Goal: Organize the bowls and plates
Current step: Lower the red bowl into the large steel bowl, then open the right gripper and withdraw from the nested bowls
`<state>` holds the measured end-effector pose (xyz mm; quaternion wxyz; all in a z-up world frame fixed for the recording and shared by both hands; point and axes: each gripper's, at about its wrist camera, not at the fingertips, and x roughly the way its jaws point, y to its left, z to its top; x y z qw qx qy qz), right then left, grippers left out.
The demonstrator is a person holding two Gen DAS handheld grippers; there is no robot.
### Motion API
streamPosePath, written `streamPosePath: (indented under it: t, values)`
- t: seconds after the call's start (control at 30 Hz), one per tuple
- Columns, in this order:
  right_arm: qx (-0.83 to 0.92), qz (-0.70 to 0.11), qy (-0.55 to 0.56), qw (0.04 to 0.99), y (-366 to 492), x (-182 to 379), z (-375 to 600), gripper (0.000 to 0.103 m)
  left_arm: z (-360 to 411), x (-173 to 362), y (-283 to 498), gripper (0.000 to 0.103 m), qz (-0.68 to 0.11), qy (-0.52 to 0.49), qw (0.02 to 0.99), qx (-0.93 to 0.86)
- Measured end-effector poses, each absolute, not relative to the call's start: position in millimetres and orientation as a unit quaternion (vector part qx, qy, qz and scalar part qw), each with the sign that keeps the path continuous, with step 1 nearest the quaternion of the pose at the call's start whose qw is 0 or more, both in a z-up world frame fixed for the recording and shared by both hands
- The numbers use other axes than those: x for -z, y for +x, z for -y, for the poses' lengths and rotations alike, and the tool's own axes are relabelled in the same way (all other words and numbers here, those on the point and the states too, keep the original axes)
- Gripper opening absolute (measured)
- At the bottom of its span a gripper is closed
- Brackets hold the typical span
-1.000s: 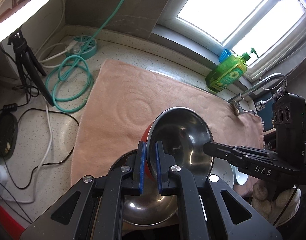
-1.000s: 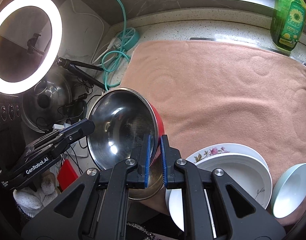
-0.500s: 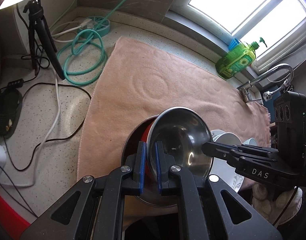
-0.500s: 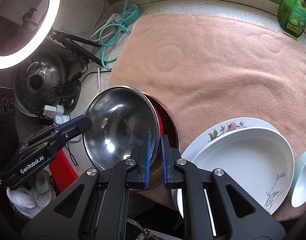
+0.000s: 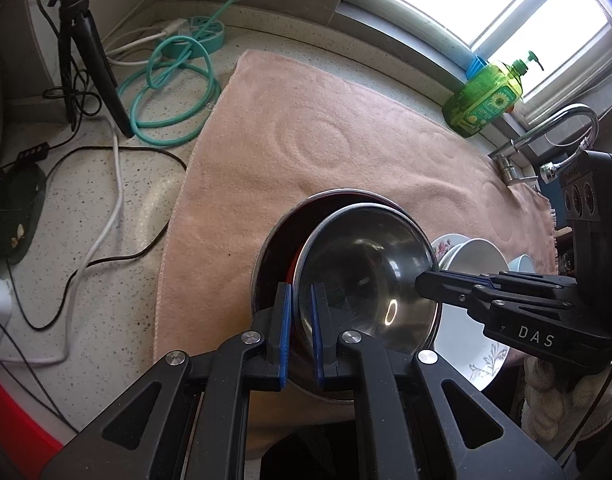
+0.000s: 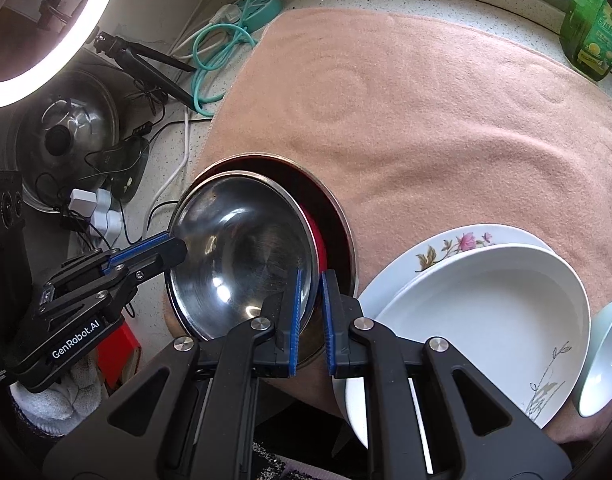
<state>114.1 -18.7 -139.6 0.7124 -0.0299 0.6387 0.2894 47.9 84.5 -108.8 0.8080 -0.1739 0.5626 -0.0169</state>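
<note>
A steel bowl with a red outside [image 5: 366, 268] [image 6: 241, 256] is held by both grippers above a larger steel bowl [image 5: 273, 248] [image 6: 334, 204] on the pink towel. My left gripper [image 5: 299, 334] is shut on its left rim. My right gripper [image 6: 310, 320] is shut on its right rim. The held bowl is tilted and sits partly inside the larger bowl. To the right lie a white deep plate [image 6: 478, 320] [image 5: 466, 344] stacked on a flowered plate [image 6: 458, 240], and a pale green bowl [image 6: 602, 364].
The pink towel [image 6: 426, 112] covers the counter. A green soap bottle [image 5: 482, 100] and a tap [image 5: 554, 128] stand at the back right. Cables, a teal hose [image 5: 169, 80], a tripod [image 5: 89, 60] and a pot lid [image 6: 61, 136] lie on the left.
Both grippers have lowered the held bowl toward the towel, so it now sits partly inside the larger steel bowl. Both grips are unchanged.
</note>
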Motion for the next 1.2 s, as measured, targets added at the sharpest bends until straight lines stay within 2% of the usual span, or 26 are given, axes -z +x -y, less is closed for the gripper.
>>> streamPosePath:
  t: [0.57, 0.63, 0.7, 0.8, 0.93, 1.07, 1.1, 1.2]
  values:
    - [-0.282, -0.635, -0.067, 0.716, 113.2, 147.0, 7.5, 0.013, -83.8, 121.9, 50.4, 0.008, -0.574, -0.177, 0.799, 0.012]
    - [-0.287, -0.635, -0.067, 0.714, 113.2, 146.9, 6.4, 0.019, -83.5, 121.9, 50.5, 0.008, -0.574, -0.177, 0.799, 0.014]
    - [-0.289, -0.631, -0.066, 0.717, 112.6, 144.3, 6.5, 0.031, -83.2, 121.6, 51.2, 0.013, -0.575, -0.18, 0.798, 0.014]
    - [-0.297, -0.621, -0.07, 0.722, 110.9, 136.9, 4.9, 0.037, -81.3, 116.2, 50.8, 0.013, -0.57, -0.173, 0.803, 0.013]
    - [-0.309, -0.605, -0.069, 0.731, 107.0, 122.7, 6.9, 0.04, -84.1, 111.7, 52.0, 0.013, -0.568, -0.176, 0.804, 0.015]
    - [-0.32, -0.584, -0.041, 0.745, 104.9, 104.4, 18.2, 0.051, -85.0, 100.6, 49.6, 0.013, -0.561, -0.18, 0.808, 0.024]
    - [-0.322, -0.578, -0.034, 0.749, 104.7, 99.1, 21.1, 0.054, -83.3, 95.4, 49.1, 0.015, -0.556, -0.178, 0.811, 0.028]
    - [-0.318, -0.557, -0.023, 0.767, 103.2, 84.1, 30.7, 0.065, -79.5, 78.4, 47.9, 0.032, -0.537, -0.169, 0.826, 0.038]
